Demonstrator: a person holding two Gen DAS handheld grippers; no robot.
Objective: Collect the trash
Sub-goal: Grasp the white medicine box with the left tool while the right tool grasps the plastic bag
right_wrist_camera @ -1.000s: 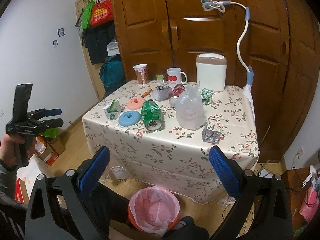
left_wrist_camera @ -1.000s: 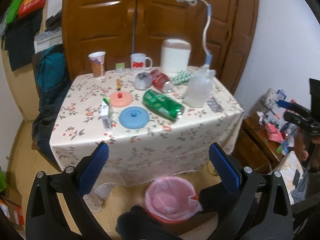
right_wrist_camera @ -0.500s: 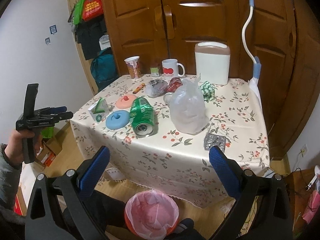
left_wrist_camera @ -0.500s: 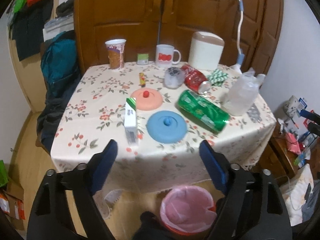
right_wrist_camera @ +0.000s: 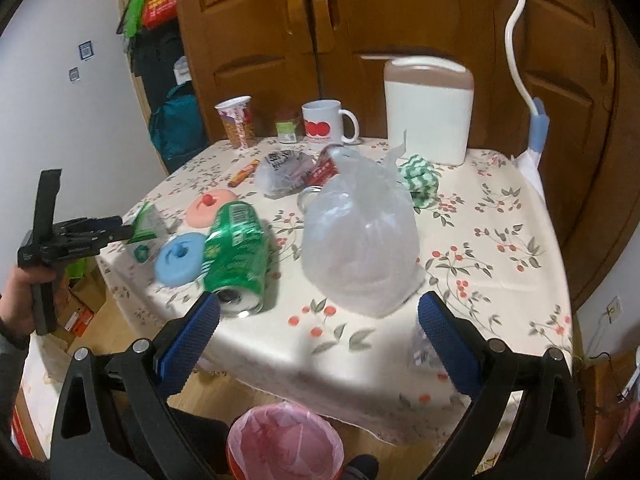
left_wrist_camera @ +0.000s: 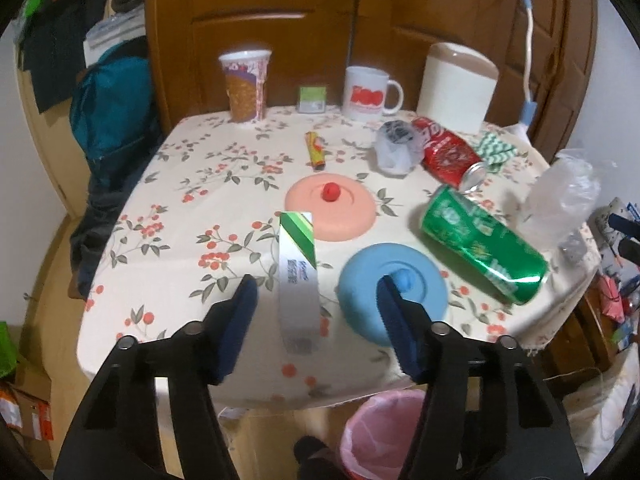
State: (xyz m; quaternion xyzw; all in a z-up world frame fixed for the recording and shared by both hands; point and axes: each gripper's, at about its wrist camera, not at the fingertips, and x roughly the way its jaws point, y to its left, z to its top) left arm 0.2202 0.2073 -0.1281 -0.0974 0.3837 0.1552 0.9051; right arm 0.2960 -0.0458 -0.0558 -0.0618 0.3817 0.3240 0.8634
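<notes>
Left gripper [left_wrist_camera: 316,300]: released, jaws just closing in, white-and-green carton [left_wrist_camera: 298,276] between them untouched, near the desk's [left_wrist_camera: 192,208] front edge.
Right gripper [right_wrist_camera: 320,320]: released wide, nothing held, over the front edge before the clear plastic bag [right_wrist_camera: 360,240].
Green can [right_wrist_camera: 236,256]: on its side, mid-desk.
Pink-lined bin [right_wrist_camera: 284,440]: floor, below the front edge.

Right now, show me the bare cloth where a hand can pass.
Free: the left strip between paper cup and white carton; the right front corner beyond the clear bag. Crowded: the middle, around lids, green can and red can.
</notes>
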